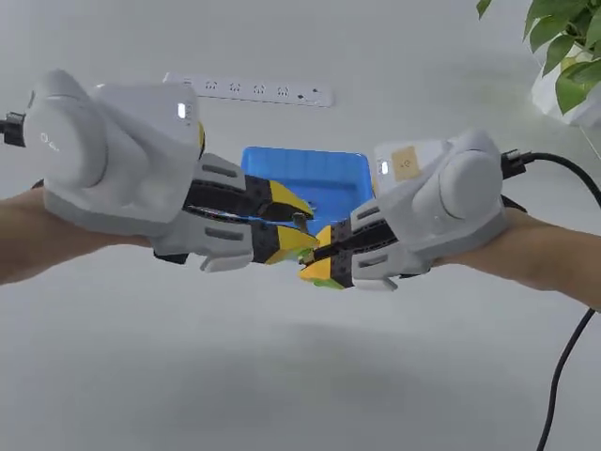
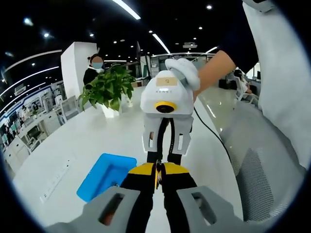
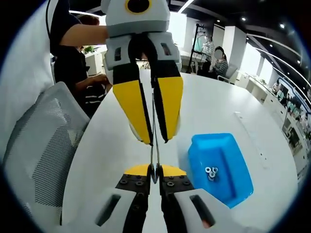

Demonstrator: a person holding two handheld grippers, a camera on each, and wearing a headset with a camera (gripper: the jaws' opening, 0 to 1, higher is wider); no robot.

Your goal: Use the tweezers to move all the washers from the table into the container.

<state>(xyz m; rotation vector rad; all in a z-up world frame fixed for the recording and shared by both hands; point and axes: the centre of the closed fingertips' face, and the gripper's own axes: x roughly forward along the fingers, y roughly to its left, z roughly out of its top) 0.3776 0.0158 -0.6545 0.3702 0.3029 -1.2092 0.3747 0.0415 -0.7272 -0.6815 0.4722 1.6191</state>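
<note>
I find left gripper point(image 1: 299, 233) and right gripper point(image 1: 317, 261) both pinched narrow on the tweezers point(image 3: 153, 143); I judge only one should release, slowly.

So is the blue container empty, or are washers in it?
Not empty: the right gripper view shows a few washers clustered inside the blue container.

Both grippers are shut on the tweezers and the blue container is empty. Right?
Not empty. The right gripper view shows a few washers lying in the blue container. The rest holds: the left gripper and the right gripper are both shut on the tweezers.
</note>
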